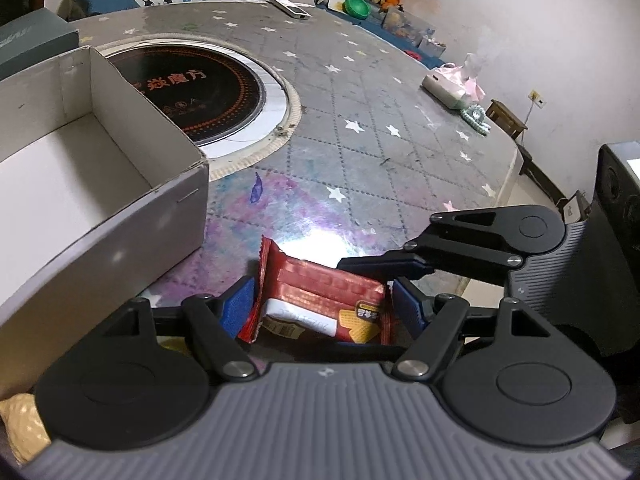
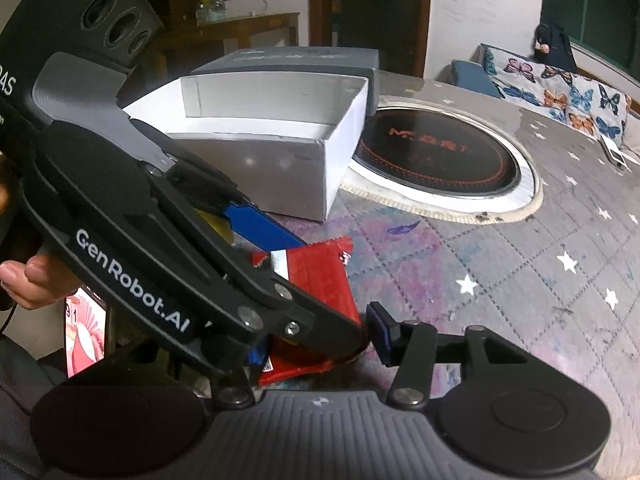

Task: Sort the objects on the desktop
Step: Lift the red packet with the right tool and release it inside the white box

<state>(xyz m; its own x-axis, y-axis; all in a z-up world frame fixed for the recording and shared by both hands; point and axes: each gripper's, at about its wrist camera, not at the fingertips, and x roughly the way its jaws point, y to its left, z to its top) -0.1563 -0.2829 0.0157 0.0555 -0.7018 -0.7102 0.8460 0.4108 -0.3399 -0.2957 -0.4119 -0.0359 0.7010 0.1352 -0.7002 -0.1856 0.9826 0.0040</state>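
A red snack packet sits between the blue pads of my left gripper, which press on its two side edges. It is low over the star-patterned table. In the right wrist view the left gripper reaches in from the upper left and crosses the packet. My right gripper stands open around the packet's near end, with its right pad apart from the wrapper. One blue finger of the right gripper shows behind the packet. A white open box stands to the left.
The box is empty, with a grey lid behind it. A round black cooktop is set into the table. A tissue pack, a remote and a green bowl lie far off. A hand and a phone are at left.
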